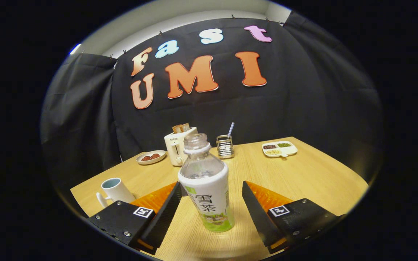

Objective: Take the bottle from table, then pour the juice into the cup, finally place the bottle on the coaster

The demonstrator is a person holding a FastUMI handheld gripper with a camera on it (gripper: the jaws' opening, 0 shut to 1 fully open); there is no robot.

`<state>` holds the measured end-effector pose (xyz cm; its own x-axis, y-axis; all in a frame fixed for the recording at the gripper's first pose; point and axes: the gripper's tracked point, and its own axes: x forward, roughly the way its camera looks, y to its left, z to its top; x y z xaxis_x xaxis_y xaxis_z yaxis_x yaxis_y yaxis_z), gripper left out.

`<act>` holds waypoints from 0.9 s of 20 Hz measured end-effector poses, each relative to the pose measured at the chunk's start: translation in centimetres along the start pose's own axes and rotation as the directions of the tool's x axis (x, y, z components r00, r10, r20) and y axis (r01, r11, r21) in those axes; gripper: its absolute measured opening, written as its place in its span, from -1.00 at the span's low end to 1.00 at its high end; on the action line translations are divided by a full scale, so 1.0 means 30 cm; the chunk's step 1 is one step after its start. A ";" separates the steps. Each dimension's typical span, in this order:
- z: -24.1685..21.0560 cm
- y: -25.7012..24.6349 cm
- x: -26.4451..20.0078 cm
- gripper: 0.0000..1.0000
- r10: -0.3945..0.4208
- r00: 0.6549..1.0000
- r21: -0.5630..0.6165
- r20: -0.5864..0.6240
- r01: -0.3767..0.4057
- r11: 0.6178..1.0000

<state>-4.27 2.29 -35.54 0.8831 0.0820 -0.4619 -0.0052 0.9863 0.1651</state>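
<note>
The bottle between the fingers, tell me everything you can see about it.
The bottle is clear plastic with a white and green label wrapped round its lower body. Its cap is off, so the threaded neck is open. It stands upright on the wooden table, tilted slightly in this view. The gripper is open, a finger on each side with a gap to the bottle; neither touches it. The upper body looks mostly clear; the liquid level is hard to tell.
</note>
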 end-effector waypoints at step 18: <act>-0.108 -0.009 0.068 0.32 -0.098 0.994 -0.051 -0.052 0.095 0.994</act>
<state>-3.99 2.64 -39.34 0.8540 -0.0075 -0.5202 0.0547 0.9956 0.0756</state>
